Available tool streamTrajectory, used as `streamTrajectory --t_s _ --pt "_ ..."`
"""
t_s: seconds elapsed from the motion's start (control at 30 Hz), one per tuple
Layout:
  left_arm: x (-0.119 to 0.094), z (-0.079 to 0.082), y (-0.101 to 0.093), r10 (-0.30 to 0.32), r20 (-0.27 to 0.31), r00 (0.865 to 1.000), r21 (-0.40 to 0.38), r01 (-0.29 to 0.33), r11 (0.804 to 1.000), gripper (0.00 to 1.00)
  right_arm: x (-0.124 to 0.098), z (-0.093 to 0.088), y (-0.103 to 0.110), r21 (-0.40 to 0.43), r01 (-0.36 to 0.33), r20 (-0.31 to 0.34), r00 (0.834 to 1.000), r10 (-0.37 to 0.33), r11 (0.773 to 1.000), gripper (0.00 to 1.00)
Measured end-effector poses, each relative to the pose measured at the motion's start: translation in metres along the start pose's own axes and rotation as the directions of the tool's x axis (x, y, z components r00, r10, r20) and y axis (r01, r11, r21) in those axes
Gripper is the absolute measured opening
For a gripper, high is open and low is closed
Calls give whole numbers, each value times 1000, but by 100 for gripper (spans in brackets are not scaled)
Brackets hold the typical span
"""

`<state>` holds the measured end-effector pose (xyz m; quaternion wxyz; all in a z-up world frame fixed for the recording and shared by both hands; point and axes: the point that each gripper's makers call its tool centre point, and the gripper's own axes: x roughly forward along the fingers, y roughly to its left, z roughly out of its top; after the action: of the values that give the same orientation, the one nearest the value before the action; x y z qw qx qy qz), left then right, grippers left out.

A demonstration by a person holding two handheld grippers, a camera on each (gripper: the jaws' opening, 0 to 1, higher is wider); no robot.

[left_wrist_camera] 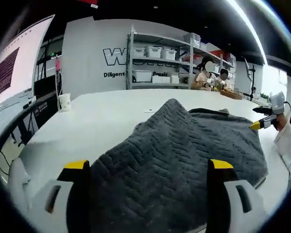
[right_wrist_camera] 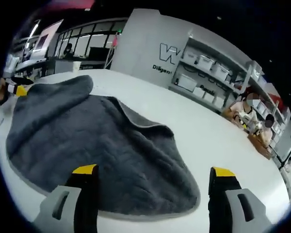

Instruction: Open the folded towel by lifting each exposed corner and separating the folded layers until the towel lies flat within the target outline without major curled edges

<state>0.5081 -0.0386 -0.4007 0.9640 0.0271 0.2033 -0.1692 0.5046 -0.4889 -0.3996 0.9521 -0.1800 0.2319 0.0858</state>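
Mid-unfold: towel (left_wrist_camera: pixel 184 150) still humped on table (left_wrist_camera: pixel 102 121). Both grippers (left_wrist_camera: pixel 148 167) (right_wrist_camera: pixel 153 174) released, jaws apart; next, grab a corner & pull flat.

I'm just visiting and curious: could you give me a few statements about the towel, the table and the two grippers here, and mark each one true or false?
1. The towel is dark grey with a zigzag texture. True.
2. The towel lies on a white table. True.
3. The left gripper has its jaws clamped shut on the towel. False: its yellow-tipped jaws stand wide apart, with towel between them.
4. The towel is spread fully flat. False: in the right gripper view one layer is folded over another.
5. The right gripper has its jaws open. True.
6. The shelves behind the table are bare. False: they hold white bins.
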Motion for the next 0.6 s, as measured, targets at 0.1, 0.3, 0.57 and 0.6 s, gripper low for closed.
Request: streamTrajectory --t_s 0.1,0.3,0.57,0.6 --pt "3 1 -10 -21 -5 1000 15 21 1000 99 1 4 5 15 -24 20 1000 23 1000 91" --pt "7 -4 -24 -35 -46 998 77 38 996 99 3 9 12 36 -48 46 998 47 998 86" --pt "4 1 -32 -39 -54 998 141 47 989 99 4 32 26 124 -164 167 976 142 979 79" --pt "3 2 -32 -40 -49 998 143 46 989 99 4 35 24 111 -158 177 975 136 981 78"
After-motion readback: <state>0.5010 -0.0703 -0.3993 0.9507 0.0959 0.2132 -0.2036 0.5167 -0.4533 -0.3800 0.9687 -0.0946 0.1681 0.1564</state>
